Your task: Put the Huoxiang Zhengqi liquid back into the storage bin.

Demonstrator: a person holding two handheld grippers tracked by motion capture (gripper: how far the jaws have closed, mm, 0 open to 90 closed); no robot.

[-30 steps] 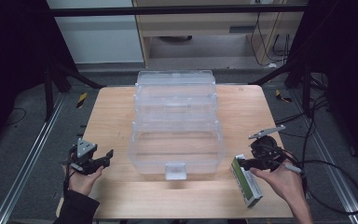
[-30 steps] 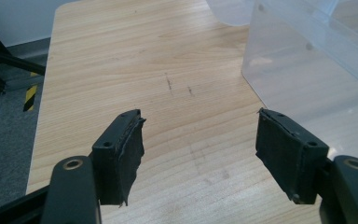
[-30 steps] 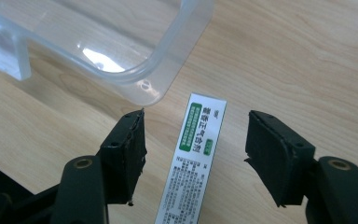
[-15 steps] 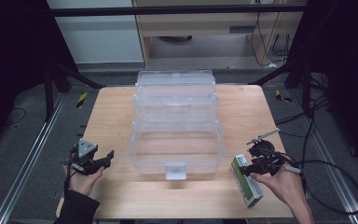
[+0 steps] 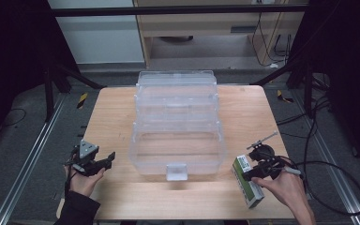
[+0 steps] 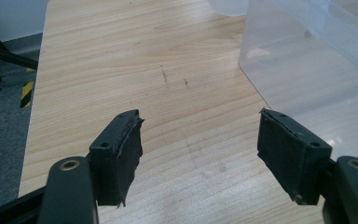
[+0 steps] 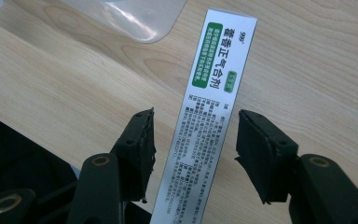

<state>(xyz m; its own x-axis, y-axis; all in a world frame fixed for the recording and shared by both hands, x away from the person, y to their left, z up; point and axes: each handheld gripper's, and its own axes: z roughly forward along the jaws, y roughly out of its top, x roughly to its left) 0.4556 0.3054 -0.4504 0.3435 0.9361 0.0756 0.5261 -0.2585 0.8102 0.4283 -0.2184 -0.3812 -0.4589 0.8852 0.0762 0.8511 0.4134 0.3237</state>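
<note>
Between the black right tongs (image 7: pixel 193 154) a white carton (image 7: pixel 205 126) is seen, marked with a green label patch and fine dark print. The worktop (image 6: pixel 135 70) beneath the black left tongs (image 6: pixel 200 158) is pale wood with a streaked grain, and the storage box (image 5: pixel 176 126) beside them is clear and colourless.

A wooden table (image 5: pixel 112 117) stands on grey floor (image 5: pixel 28 154) before a pale cabinet (image 5: pixel 98 42).

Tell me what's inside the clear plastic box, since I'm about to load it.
The clear plastic box looks empty in the high view: through its walls, just the wooden table. The green-and-white carton lies outside, on its right. Glare hides the rear tiers' corners.
</note>
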